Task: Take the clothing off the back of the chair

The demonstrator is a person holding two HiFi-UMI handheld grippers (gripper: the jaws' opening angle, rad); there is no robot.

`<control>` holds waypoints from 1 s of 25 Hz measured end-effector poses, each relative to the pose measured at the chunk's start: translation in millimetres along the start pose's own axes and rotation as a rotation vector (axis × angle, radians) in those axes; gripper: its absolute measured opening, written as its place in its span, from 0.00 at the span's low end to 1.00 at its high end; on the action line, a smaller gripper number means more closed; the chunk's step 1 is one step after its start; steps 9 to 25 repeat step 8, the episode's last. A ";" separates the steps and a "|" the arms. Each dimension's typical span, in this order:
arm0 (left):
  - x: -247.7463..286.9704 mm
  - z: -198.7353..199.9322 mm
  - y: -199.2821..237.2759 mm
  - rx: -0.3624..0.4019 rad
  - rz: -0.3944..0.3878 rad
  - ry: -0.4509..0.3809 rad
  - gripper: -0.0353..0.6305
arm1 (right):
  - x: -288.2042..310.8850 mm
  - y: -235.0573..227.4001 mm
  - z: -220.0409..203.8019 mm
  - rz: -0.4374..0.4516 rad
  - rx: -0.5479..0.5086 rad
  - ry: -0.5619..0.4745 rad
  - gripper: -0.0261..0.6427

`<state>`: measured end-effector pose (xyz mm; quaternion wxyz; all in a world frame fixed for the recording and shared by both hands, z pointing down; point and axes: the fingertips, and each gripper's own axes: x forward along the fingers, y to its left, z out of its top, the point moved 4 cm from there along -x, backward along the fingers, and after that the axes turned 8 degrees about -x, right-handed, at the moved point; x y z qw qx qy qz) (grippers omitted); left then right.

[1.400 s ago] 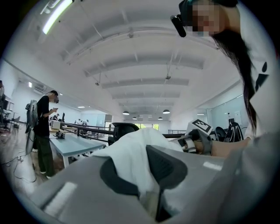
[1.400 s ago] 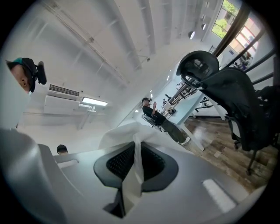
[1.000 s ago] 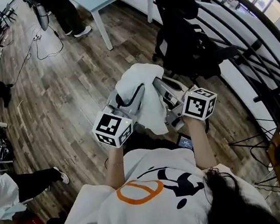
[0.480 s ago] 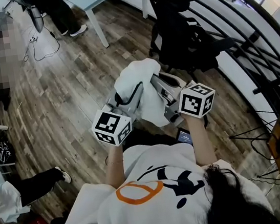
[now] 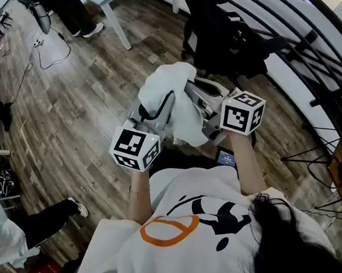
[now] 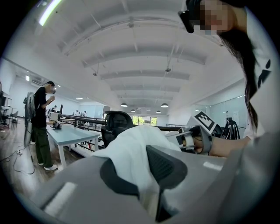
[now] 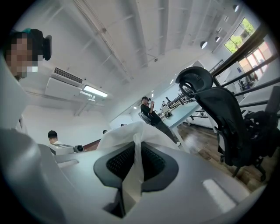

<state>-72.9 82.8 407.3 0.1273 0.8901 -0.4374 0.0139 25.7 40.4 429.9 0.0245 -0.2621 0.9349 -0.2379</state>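
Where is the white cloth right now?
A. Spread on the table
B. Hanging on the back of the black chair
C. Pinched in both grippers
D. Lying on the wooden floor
C: the white cloth is clamped between the jaws of the left gripper and also of the right gripper, held up in front of the person and clear of the black chair.

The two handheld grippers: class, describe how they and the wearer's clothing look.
The left gripper and right gripper have pale grey bodies with black ribbed pads. Each carries a white cube with black square markers. The person wears a white T-shirt printed in orange and black.
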 end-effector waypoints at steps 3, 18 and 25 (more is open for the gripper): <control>-3.0 2.5 4.8 0.003 -0.003 0.002 0.15 | 5.4 1.6 1.6 -0.001 -0.004 0.003 0.13; -2.8 17.5 14.0 0.023 -0.007 -0.025 0.15 | 14.9 1.0 17.9 0.009 -0.051 0.002 0.13; -2.8 17.5 14.0 0.023 -0.007 -0.025 0.15 | 14.9 1.0 17.9 0.009 -0.051 0.002 0.13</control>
